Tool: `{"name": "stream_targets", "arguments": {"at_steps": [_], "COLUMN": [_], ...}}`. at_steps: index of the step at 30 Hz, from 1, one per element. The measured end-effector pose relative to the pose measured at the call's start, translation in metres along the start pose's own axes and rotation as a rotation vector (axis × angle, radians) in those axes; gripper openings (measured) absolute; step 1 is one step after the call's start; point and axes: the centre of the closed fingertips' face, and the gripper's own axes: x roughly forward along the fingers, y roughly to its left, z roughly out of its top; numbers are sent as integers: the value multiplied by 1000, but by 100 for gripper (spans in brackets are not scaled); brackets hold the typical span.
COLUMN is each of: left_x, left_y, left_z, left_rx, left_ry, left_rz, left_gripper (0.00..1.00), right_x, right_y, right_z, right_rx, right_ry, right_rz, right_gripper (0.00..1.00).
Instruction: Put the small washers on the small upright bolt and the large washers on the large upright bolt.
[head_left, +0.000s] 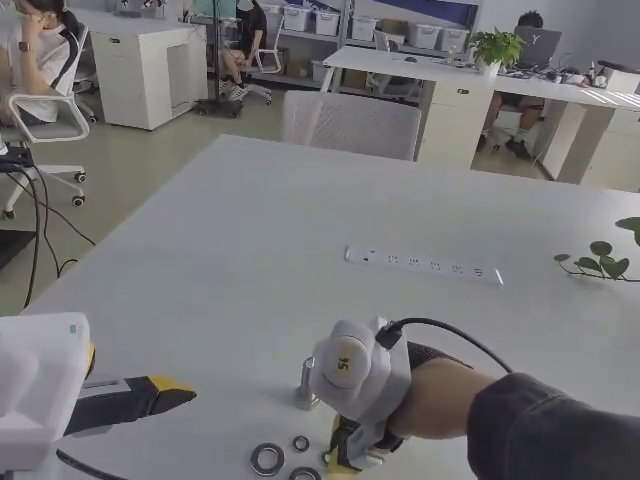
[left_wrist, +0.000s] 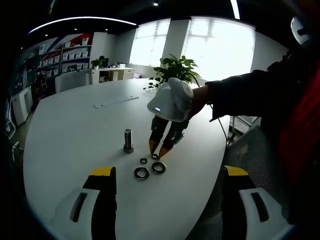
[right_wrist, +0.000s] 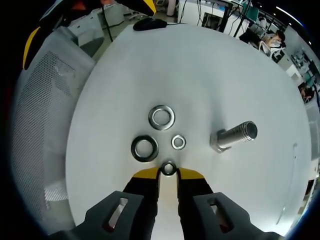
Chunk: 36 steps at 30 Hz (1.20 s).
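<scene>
Right gripper (right_wrist: 168, 176) pinches small washer (right_wrist: 168, 168) on table (right_wrist: 200, 65), near bolt (right_wrist: 235, 136). Two large washers (right_wrist: 161, 117) just ahead. Left gripper (left_wrist: 167, 175) hovers, jaws wide apart.

Bright window backlight, fisheye-warped edges

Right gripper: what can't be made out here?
- Head view: the right gripper's jaw tips and the small washer between them, hidden by its own body.
- Right gripper view: whether the jaws pinch that washer or just flank it; too close to tell.
- Head view: a large washer, cut by the bottom edge.
- Head view: bolt base, partly behind the gripper.
</scene>
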Motion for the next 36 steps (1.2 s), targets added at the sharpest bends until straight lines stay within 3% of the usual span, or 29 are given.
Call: {"name": "stream_targets", "arguments": {"at_steps": [13, 36], "left_x": [2, 10], "left_y": [0, -7], "left_z": [1, 3], "left_rx": [2, 20], "left_ry": [2, 7], "left_rz": [-8, -38], "left_gripper": [87, 86], "right_x": [-2, -24], "right_y": [4, 17], "right_z": [-2, -46], "right_rx": [8, 97], "right_ry": [1, 10], "right_rz": [1, -24], "right_gripper": [14, 14]}}
